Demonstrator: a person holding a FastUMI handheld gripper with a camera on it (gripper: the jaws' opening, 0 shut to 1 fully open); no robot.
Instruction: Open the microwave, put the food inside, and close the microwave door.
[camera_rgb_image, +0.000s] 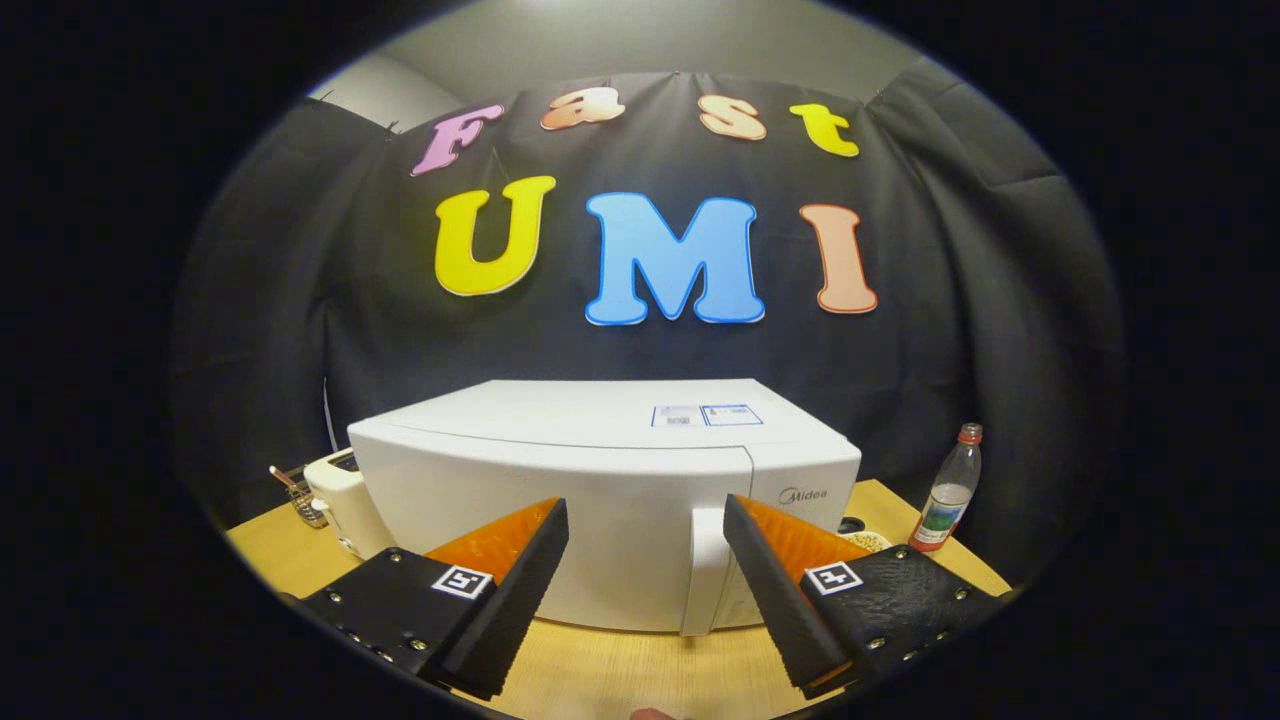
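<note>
Sitting mid-frame on a pale wood-grain table (600, 670), the microwave (600, 500) is a glossy white box with rounded edges, door closed, a vertical bar handle (705, 570) right of centre and a small paper sticker (706, 415) on its flat top. The gripper (645, 520) sits lower centre, its wedge-shaped fingers (520, 590) spread wide with ribbed inner faces, nothing between them; the tips overlap the microwave's front, contact can't be told. Square printed markers sit on the finger mounts. Left of the microwave, a cream toaster (335, 495) with a wire basket (305, 505) beside it. Right of it, a rim of a dish (868, 540) with pale contents, partly hidden, then a clear plastic bottle (950, 490) with a red cap, upright. Black draped cloth backs everything.
</note>
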